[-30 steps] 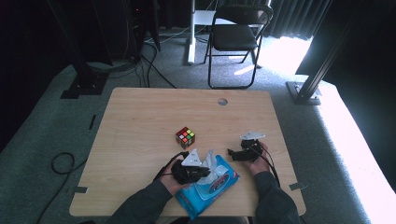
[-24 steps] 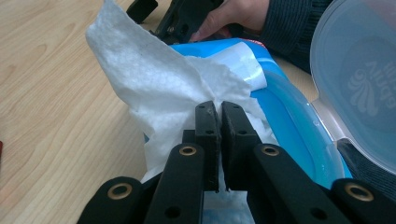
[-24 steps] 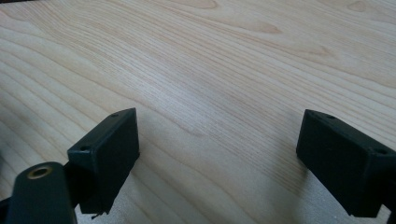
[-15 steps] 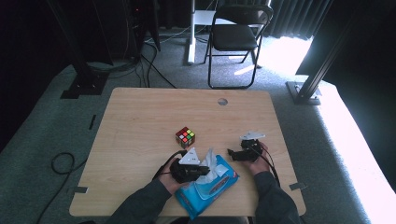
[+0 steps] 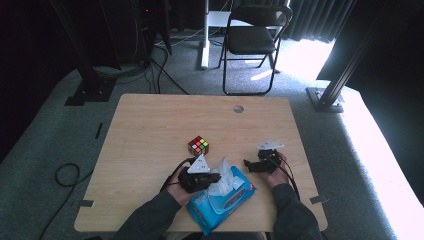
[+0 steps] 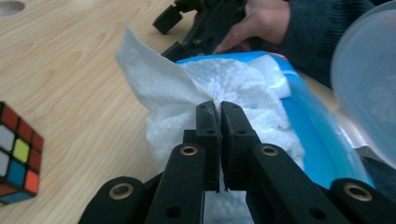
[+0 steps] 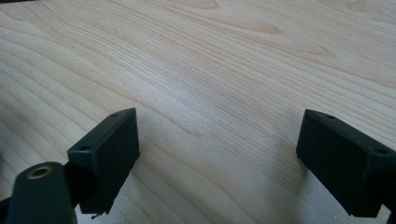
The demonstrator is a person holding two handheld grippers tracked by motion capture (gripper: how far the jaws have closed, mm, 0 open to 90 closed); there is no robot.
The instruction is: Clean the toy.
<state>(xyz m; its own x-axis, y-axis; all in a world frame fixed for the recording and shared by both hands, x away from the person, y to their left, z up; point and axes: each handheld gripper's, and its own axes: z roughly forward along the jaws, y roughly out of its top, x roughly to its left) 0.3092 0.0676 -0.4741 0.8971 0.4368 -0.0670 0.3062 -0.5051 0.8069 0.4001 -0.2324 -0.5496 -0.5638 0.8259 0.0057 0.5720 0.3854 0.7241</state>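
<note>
White wipe (image 6: 168, 88) — pinched between the two black jaws of the left gripper (image 6: 218, 108), which are closed on a fold of it with only a thin seam of tissue showing between the pads. In the left gripper view the sheet rises from the pack toward 11 o'clock of the jaw tips, one corner standing up free; the rest bunches behind and below the jaws.

In the high view the wipe (image 5: 223, 175) sits immediately at 3 o'clock of the left gripper (image 5: 216, 178), touching it, over the upper end of the blue wipe pack (image 5: 220, 202). The pack lies on the surface (image 5: 150, 130) near its front edge, tilted, its clear flip lid (image 6: 369, 84) open at the right of the left gripper view.

Right gripper (image 5: 246, 164) — at 3 o'clock of the pack, near it but apart, resting low on the surface in the person's right hand (image 5: 276, 172). Right gripper view: jaws stand wide apart, bare wood grain between them, nothing held.

Colour cube (image 5: 198, 145) — at 12 o'clock of the left gripper, well clear of the wipe; also at the left edge of the left gripper view (image 6: 16, 154).

Round hole (image 5: 238, 108) in the surface at the far edge, toward 12 o'clock.
</note>
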